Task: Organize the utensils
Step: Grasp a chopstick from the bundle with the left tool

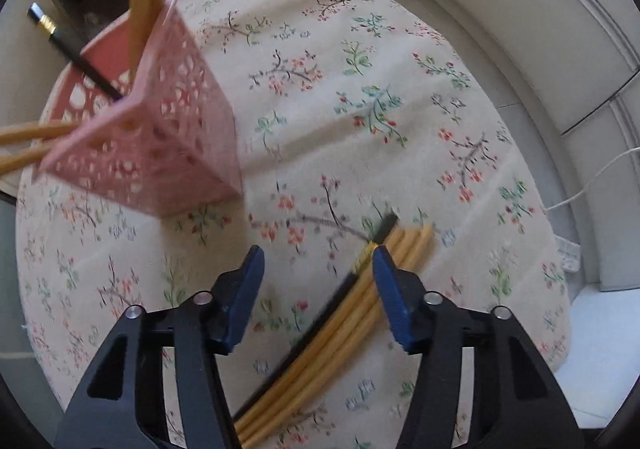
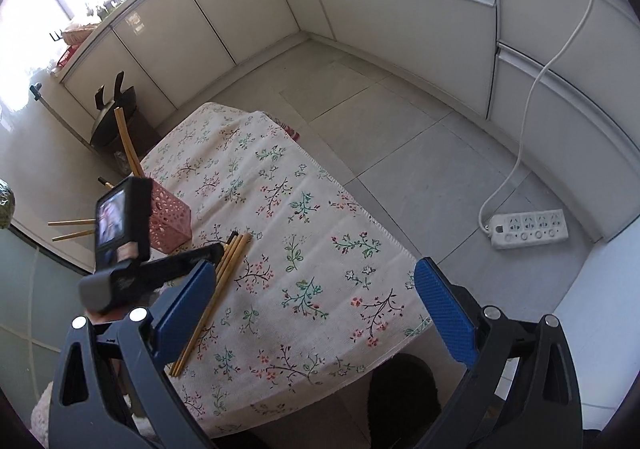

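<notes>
Chopsticks (image 1: 340, 333) lay with their long axis 7-to-1 o'clock, near ends hidden behind our left gripper (image 1: 318, 261); our right gripper (image 2: 316, 289) too gaped, empty. Holder (image 1: 160, 137) sat at 10.

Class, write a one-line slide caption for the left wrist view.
Open left gripper hovers over loose chopsticks on the floral tablecloth, beside a pink lattice holder already holding several.

Matt wooden chopsticks (image 1: 320, 345); perforated plastic holder (image 1: 160, 137); woven tablecloth (image 1: 360, 89)
</notes>
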The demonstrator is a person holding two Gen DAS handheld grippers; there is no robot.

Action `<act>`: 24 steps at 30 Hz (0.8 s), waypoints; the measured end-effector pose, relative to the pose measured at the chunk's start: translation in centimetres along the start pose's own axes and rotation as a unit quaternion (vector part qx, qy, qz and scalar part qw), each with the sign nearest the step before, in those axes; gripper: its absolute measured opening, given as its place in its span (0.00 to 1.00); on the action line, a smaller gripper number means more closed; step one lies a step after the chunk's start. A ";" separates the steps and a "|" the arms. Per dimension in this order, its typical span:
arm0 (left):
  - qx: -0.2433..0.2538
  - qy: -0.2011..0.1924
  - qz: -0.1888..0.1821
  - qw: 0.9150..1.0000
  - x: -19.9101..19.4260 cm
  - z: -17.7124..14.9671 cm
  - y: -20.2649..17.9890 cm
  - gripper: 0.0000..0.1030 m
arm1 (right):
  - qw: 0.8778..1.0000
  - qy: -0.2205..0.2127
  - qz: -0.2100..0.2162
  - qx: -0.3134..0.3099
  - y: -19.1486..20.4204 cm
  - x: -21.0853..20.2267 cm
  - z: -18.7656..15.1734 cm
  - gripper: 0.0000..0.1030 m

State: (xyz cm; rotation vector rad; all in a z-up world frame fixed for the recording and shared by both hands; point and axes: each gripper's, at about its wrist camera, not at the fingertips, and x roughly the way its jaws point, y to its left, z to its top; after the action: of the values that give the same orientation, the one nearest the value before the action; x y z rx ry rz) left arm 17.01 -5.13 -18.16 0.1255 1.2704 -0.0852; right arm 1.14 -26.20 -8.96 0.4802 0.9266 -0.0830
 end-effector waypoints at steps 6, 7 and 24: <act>0.002 0.007 -0.002 1.000 0.9 0.8 0.0 0.42 | 1.000 0.018 0.013 0.018 -0.7 0.5 0.3 0.94; -0.001 0.010 -0.007 1.000 1.0 1.0 0.1 0.42 | 0.999 0.022 0.014 0.021 -0.8 0.6 0.3 0.94; 0.028 0.028 -0.035 0.999 0.3 -0.2 -1.6 0.41 | 0.999 0.022 0.005 0.033 -1.3 0.8 0.5 0.94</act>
State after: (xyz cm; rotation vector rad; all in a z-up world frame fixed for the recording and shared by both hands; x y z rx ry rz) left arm 16.66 -6.68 -18.61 0.1318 1.3295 -0.1789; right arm 1.62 -27.47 -9.80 0.5500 0.9668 -0.0952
